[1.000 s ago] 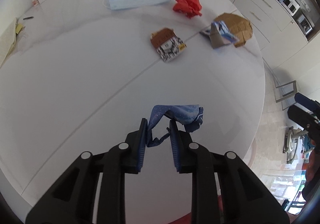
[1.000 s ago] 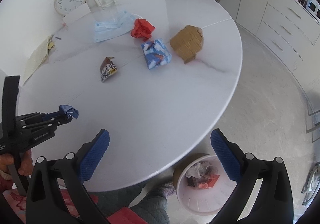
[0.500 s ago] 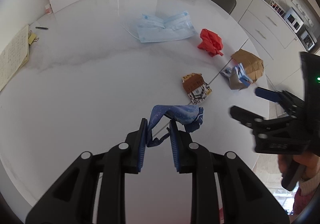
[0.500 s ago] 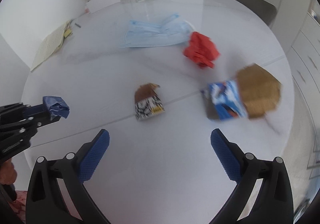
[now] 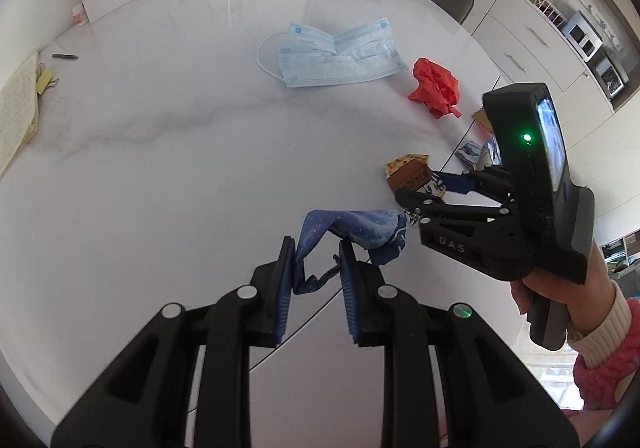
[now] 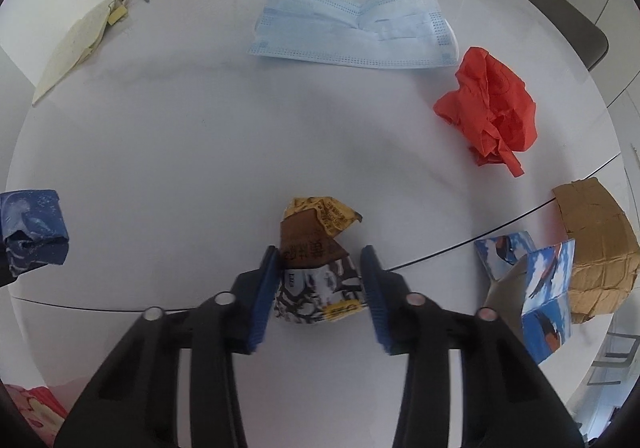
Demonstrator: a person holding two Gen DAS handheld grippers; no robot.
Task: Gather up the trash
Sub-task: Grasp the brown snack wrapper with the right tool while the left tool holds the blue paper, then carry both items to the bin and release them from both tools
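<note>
masks behind wrapper, on table

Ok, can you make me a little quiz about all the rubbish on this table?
1. True or false: the crumpled red paper ball lies on the white round table.
2. Which is between the right gripper's closing jaws? A) pale blue face mask B) brown-and-yellow snack wrapper C) brown cardboard piece
3. Fill in: the left gripper holds a crumpled dark ____ wrapper.

Key: 1 true; 2 B; 3 blue.
</note>
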